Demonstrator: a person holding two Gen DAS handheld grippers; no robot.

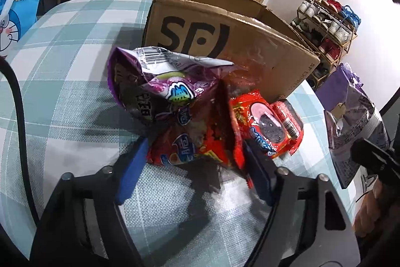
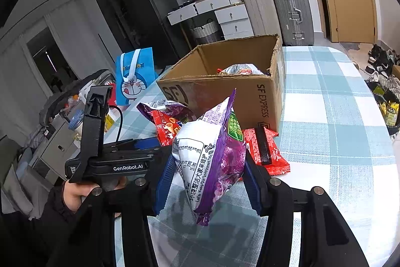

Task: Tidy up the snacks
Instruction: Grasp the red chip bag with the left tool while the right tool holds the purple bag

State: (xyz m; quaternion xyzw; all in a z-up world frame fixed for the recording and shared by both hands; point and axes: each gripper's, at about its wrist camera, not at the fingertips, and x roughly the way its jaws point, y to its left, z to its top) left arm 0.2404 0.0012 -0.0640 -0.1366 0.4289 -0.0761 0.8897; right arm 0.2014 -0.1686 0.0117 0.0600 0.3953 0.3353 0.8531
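Note:
My left gripper (image 1: 193,159) is shut on a red snack bag (image 1: 200,142) resting on the checked tablecloth, with a purple snack bag (image 1: 160,81) lying on top of it. A red cookie packet (image 1: 272,124) lies just to the right. My right gripper (image 2: 207,174) is shut on a purple and white chip bag (image 2: 212,157), held above the table. That bag also shows at the right edge of the left wrist view (image 1: 357,121). The open SF cardboard box (image 1: 250,41) stands behind the snacks and holds a snack bag (image 2: 242,69).
The round table (image 2: 337,116) has a blue-green checked cloth. A blue Doraemon bag (image 2: 133,76) stands left of the box (image 2: 265,101). A red packet (image 2: 265,149) lies before the box. Suitcases, drawers and a shoe rack (image 1: 325,24) stand beyond the table.

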